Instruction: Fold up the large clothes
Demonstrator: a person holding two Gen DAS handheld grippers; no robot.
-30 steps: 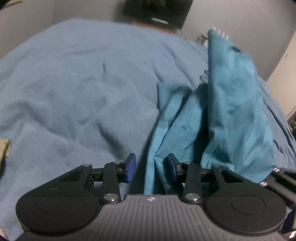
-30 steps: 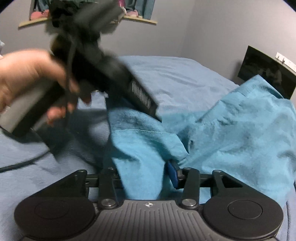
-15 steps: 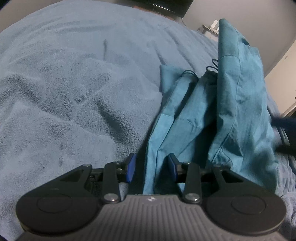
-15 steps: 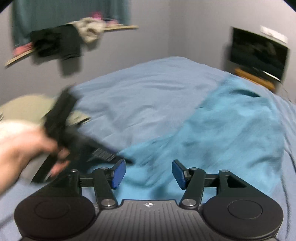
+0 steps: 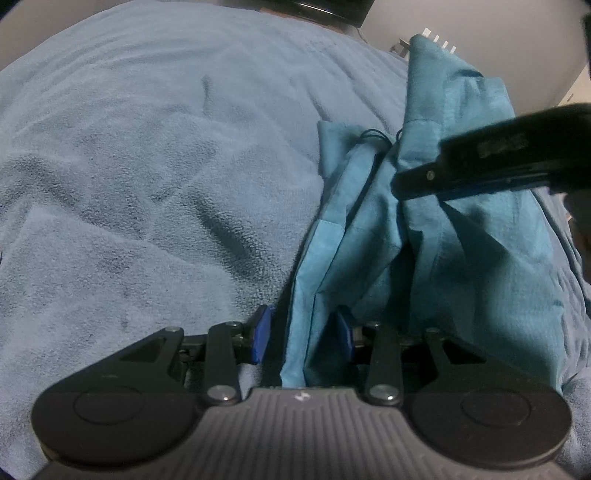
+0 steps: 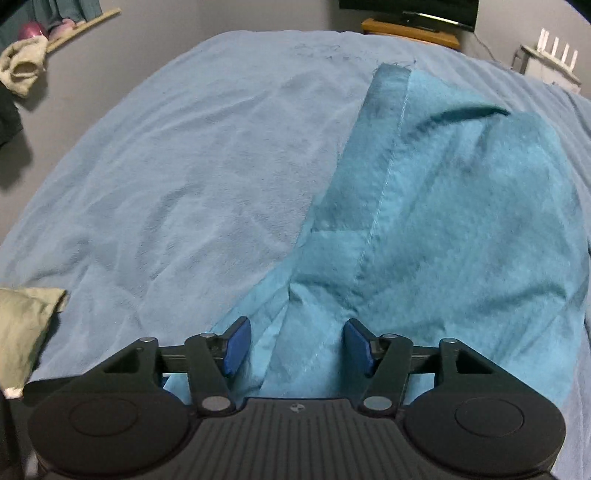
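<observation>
The left gripper (image 5: pixel 301 338) is pointing steeply down, its jaws standing apart around a teal garment (image 5: pixel 436 236) edge. The right gripper (image 6: pixel 296 349) is closing, with teal cloth between its unpressed pads.

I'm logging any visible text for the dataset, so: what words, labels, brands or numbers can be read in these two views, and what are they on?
No text can be read.
The right gripper, seen in the left wrist view, carries a pale label, too blurred to read.
The left gripper body and the right gripper body each bear a small round emblem, no letters.
The teal garment, blanket and TV show no writing.
</observation>
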